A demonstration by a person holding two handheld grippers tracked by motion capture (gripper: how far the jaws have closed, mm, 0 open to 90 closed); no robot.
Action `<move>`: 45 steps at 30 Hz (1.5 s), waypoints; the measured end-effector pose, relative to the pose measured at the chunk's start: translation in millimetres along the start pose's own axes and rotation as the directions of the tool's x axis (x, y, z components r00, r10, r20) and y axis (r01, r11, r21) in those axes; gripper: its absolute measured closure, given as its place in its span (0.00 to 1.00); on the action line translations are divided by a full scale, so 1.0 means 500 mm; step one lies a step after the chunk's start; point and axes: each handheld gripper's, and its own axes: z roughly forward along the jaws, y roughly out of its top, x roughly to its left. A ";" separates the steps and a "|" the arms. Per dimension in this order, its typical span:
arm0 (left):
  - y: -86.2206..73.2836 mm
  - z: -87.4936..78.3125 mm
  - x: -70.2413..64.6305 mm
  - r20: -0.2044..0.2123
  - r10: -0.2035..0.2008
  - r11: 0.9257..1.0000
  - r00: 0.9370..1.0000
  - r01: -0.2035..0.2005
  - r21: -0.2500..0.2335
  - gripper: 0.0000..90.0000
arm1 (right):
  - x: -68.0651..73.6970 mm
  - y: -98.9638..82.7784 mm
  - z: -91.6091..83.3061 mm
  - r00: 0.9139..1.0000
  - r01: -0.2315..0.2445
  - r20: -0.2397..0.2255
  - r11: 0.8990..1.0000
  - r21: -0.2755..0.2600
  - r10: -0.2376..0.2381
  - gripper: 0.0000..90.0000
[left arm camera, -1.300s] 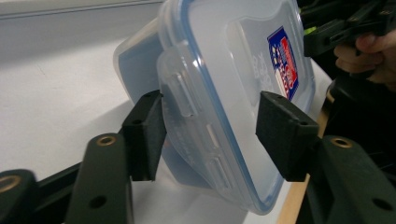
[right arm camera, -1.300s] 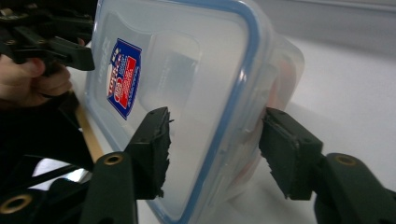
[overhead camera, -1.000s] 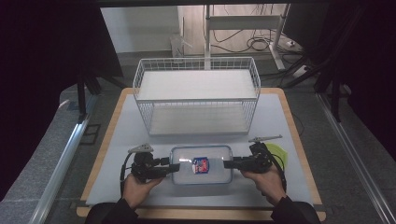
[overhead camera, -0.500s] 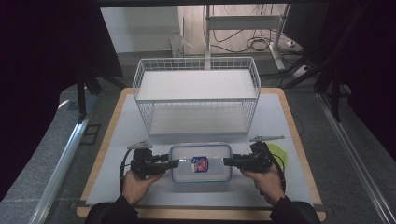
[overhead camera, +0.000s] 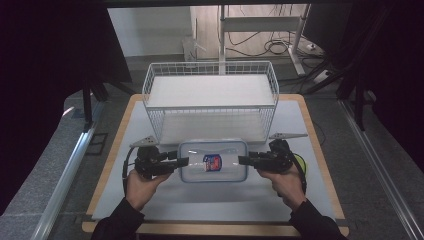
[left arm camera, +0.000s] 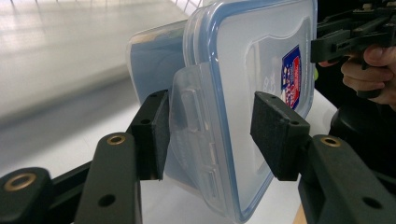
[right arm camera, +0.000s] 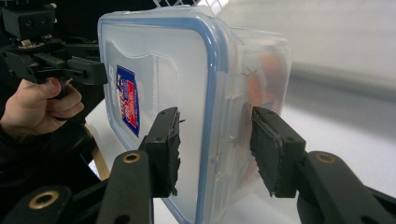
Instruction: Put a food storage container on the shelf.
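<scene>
Left gripper (overhead camera: 181, 162) and right gripper (overhead camera: 243, 160) each pinch one short end of the clear lidded container (overhead camera: 213, 161), just in front of the wire basket (overhead camera: 210, 95). Container contents indistinct through the plastic; its underside is hidden.

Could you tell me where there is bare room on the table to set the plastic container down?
The white mat is bare in front of the container, between the forearms, and in strips left and right of the wire basket. The basket floor is bare too. It is crowded where the left gripper and right gripper flank the container.
</scene>
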 end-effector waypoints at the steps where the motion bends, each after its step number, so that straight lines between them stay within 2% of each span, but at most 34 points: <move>1: 0.007 -0.002 0.000 0.000 0.003 1.000 1.000 -0.003 -0.003 0.54 | 0.002 0.007 -0.002 1.000 0.006 0.002 1.000 -0.004 -0.006 0.59; 23: 0.170 -0.064 -0.014 -0.040 0.068 0.995 0.997 -0.070 -0.069 0.54 | 0.036 0.173 -0.036 0.998 0.065 -0.013 0.995 -0.074 -0.066 0.59; 28: 0.211 -0.075 -0.012 -0.039 0.078 0.994 0.996 -0.081 -0.080 0.54 | 0.046 0.213 -0.047 0.997 0.081 -0.004 0.993 -0.088 -0.082 0.59; 38: 0.286 -0.087 0.014 -0.021 0.074 0.992 0.997 -0.076 -0.105 0.54 | 0.056 0.287 -0.054 0.996 0.093 0.013 0.989 -0.114 -0.092 0.59; 45: 0.326 -0.085 0.040 -0.018 0.056 0.992 0.998 -0.057 -0.113 0.54 | 0.048 0.337 -0.045 0.995 0.098 0.021 0.987 -0.125 -0.096 0.59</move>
